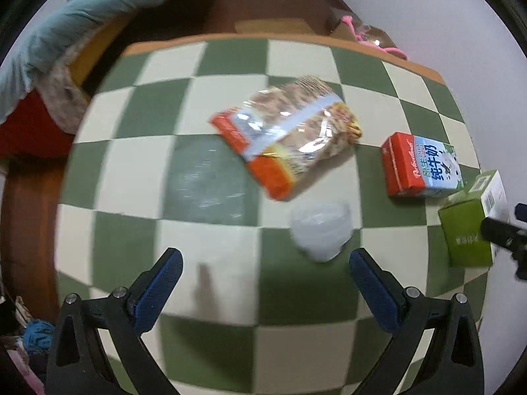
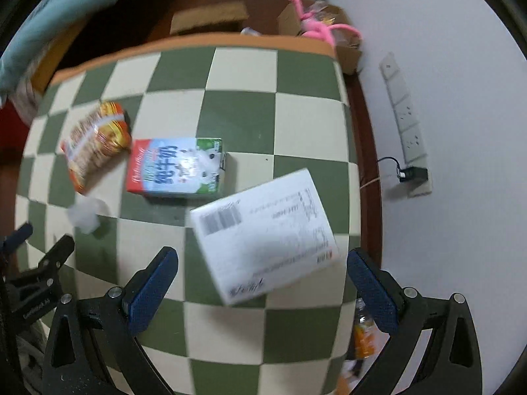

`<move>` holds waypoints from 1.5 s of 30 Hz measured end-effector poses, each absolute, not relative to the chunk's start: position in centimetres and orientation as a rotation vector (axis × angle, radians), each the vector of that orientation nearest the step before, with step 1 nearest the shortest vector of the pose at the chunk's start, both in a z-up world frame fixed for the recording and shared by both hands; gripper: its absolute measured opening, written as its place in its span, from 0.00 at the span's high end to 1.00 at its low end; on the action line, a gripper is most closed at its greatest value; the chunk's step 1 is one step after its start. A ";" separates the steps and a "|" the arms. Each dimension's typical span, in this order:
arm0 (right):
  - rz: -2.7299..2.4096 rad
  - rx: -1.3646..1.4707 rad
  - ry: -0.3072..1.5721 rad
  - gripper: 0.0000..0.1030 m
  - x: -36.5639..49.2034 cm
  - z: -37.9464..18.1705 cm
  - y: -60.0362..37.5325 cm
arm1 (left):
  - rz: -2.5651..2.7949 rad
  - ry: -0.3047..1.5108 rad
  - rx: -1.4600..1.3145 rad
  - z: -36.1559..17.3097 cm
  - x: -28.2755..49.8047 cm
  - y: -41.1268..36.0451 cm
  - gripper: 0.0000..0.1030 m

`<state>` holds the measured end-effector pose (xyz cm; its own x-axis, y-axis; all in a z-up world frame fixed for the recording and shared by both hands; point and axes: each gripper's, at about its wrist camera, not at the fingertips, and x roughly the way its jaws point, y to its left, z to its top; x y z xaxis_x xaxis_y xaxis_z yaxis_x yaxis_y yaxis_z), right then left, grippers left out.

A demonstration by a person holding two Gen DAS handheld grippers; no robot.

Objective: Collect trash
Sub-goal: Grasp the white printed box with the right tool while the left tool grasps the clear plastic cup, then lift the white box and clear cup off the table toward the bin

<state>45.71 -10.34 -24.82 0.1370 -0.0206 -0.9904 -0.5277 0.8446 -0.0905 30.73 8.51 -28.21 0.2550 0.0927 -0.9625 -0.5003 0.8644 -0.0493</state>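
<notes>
R gripper wide open, empty, straddling white box lower centre, prob lining up grab. L gripper wide open, empty, nr plastic cup.

White wall, brown floor

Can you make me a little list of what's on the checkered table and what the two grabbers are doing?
table: green and cream checkered top
snack bag: lying flat near the middle
milk carton: on its side, right of the bag
plastic cup: tipped over, clear
green and white box: by the table's right edge
left gripper: open, empty
right gripper: open, box between its fingers
</notes>
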 end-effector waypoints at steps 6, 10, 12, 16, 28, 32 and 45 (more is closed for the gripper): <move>0.418 -0.572 1.456 0.00 47.5 -28.3 -9.5 | 0.384 1.248 -0.368 -29.4 32.6 7.3 0.05; 0.423 -0.556 1.485 0.00 47.9 -29.9 -9.6 | 0.392 1.225 -0.332 -29.4 32.8 7.1 0.22; 0.425 -0.547 1.488 0.00 48.1 -30.4 -9.7 | 0.408 1.211 -0.303 -29.3 32.8 6.9 0.36; 0.425 -0.517 1.483 0.04 48.2 -30.8 -9.9 | 0.397 1.185 -0.296 -28.8 32.7 7.1 0.66; 0.404 -0.508 1.434 0.06 46.1 -29.1 -9.4 | 0.385 1.156 -0.294 -27.3 31.5 7.0 0.68; 0.411 -0.477 1.408 0.06 45.0 -27.4 -9.6 | 0.376 1.131 -0.296 -25.9 30.6 6.8 0.69; 0.506 -0.354 1.298 0.06 39.4 -19.3 -7.6 | 0.353 0.972 -0.361 -17.0 24.7 9.5 0.85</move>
<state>39.42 -7.57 -19.32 0.1859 0.1563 -0.9700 -0.5416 0.8401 0.0316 24.71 9.53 -16.98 0.5165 0.1280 -0.8467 -0.4456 0.8845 -0.1380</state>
